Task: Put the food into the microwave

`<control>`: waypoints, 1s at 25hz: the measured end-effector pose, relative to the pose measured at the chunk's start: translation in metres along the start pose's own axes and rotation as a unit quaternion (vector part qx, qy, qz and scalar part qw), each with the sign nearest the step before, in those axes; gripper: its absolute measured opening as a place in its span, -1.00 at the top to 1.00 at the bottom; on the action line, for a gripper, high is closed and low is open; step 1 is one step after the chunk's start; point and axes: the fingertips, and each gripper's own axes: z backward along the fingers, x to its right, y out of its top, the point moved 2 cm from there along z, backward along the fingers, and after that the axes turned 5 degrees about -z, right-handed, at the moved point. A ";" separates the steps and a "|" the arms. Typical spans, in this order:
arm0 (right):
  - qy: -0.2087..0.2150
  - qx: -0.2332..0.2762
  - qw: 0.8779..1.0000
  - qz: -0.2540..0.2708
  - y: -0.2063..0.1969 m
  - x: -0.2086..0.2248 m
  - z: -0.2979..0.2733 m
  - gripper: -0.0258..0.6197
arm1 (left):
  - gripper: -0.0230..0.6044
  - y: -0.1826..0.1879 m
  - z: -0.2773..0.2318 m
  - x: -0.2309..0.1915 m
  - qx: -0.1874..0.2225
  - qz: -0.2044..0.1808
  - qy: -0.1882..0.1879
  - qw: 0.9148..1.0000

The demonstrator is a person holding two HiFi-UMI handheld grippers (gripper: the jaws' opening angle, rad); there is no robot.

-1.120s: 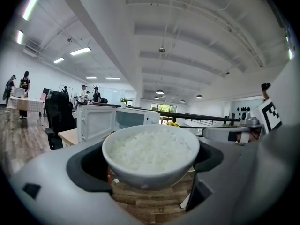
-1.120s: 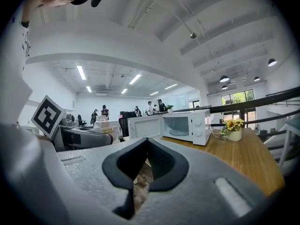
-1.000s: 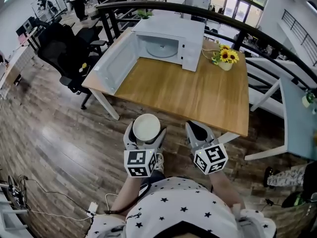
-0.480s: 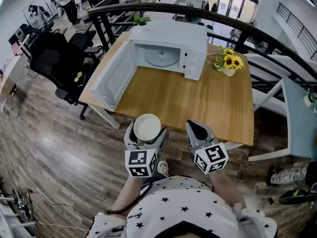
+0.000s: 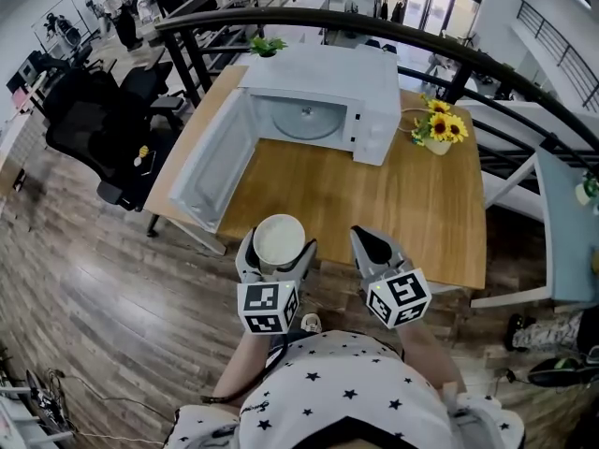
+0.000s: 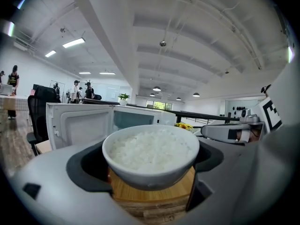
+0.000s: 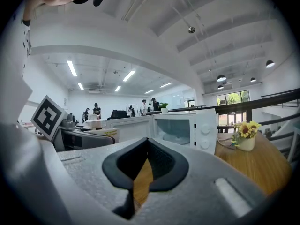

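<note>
A white bowl of rice sits between the jaws of my left gripper, which is shut on it just before the table's near edge. The white microwave stands at the far side of the wooden table, its door swung wide open to the left and the glass turntable bare inside. My right gripper hangs beside the left one, shut with nothing in it.
A small vase of sunflowers stands right of the microwave. A black railing curves behind the table. A black office chair is at the left, a white table at the right. People stand far off at the back left.
The table and microwave have drawn closer and shifted right in the head view as I stepped forward. Both grippers keep the same pose, the bowl still held.
</note>
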 end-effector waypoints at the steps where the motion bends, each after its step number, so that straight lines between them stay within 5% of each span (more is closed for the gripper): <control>1: 0.000 -0.001 1.000 0.000 0.001 0.001 -0.005 0.91 | -0.65 0.001 -0.004 -0.004 -0.001 0.001 0.000 1.000; 25: -0.014 -0.032 0.999 -0.016 -0.009 0.033 -0.076 0.90 | -0.65 0.005 -0.089 -0.045 -0.018 -0.003 -0.028 0.999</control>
